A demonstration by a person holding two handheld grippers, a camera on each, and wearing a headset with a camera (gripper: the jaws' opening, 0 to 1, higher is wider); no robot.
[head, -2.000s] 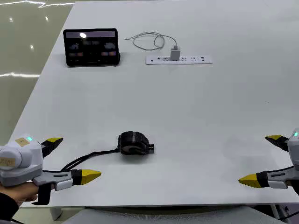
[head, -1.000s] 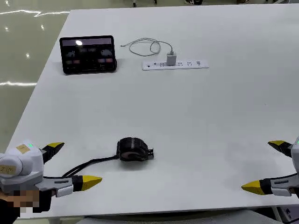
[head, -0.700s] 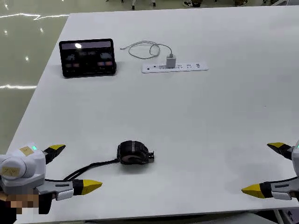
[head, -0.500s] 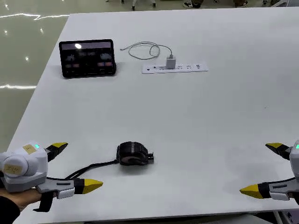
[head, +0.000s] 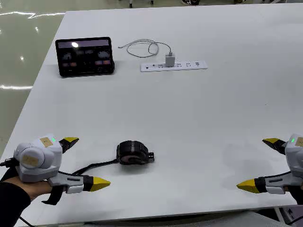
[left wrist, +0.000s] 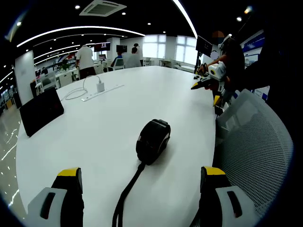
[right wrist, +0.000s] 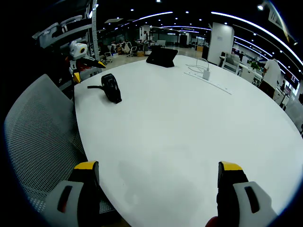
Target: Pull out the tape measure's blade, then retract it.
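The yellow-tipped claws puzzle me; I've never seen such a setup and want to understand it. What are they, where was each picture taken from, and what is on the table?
They are hand-held two-jaw grippers, one in each of a person's hands. The wide picture comes from a camera on the person's head. The two round ones come from cameras riding on the left gripper and the right gripper, looking along their jaws. On the white table lies a black tape measure, close to the left gripper. Farther off are a tablet and a power strip. Both grippers are open and hold nothing.
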